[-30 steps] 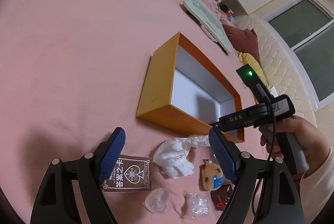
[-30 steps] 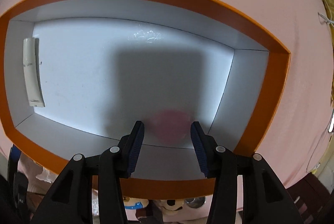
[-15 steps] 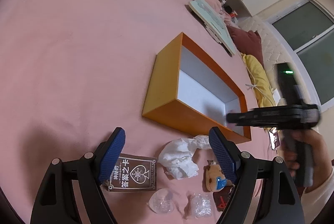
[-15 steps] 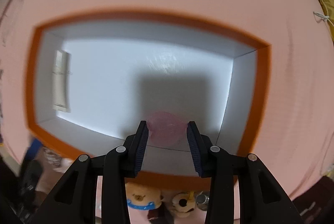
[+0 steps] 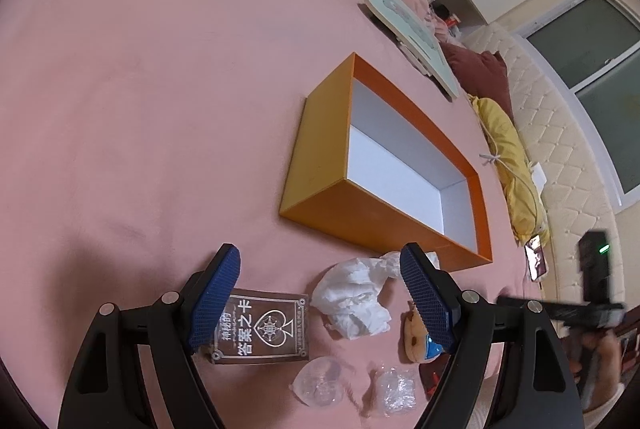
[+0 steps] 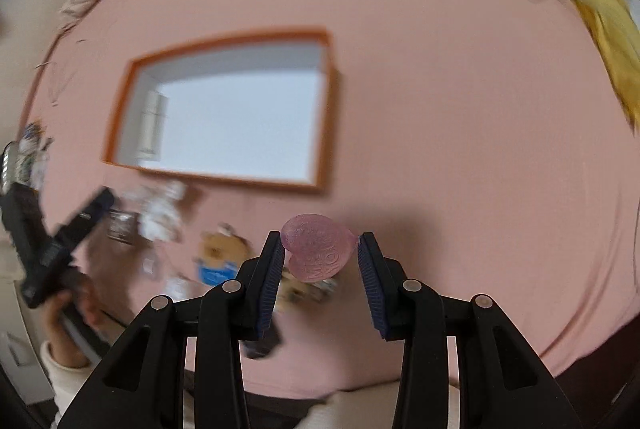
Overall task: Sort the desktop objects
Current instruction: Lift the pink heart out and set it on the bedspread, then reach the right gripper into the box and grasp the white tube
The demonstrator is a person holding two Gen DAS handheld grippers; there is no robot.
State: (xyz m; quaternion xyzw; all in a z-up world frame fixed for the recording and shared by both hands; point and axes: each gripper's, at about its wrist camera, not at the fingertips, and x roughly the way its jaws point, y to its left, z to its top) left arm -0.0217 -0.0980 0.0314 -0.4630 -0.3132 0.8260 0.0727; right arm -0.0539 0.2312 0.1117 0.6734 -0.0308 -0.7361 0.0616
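Beside orange box (image 6: 224, 109) rim, right gripper (image 6: 320, 261) jaws pinching pink heart (image 6: 316, 253), bare sheet (image 6: 460, 149) w/ room.

A soft, matt pink cloth bed cover (image 5: 160, 89) lies under a smooth cardboard box, orange outside and matt white inside (image 5: 320, 165). Below it, low in the frame, sit crumpled white tissue paper (image 5: 352, 297), a glossy dark printed card pack (image 5: 260, 329) and crinkly clear plastic wrappers (image 5: 320, 385). The frosted, translucent pink heart-shaped piece (image 6: 316, 251) shows embossed lettering between ribbed blue rubbery pads (image 6: 370, 281).
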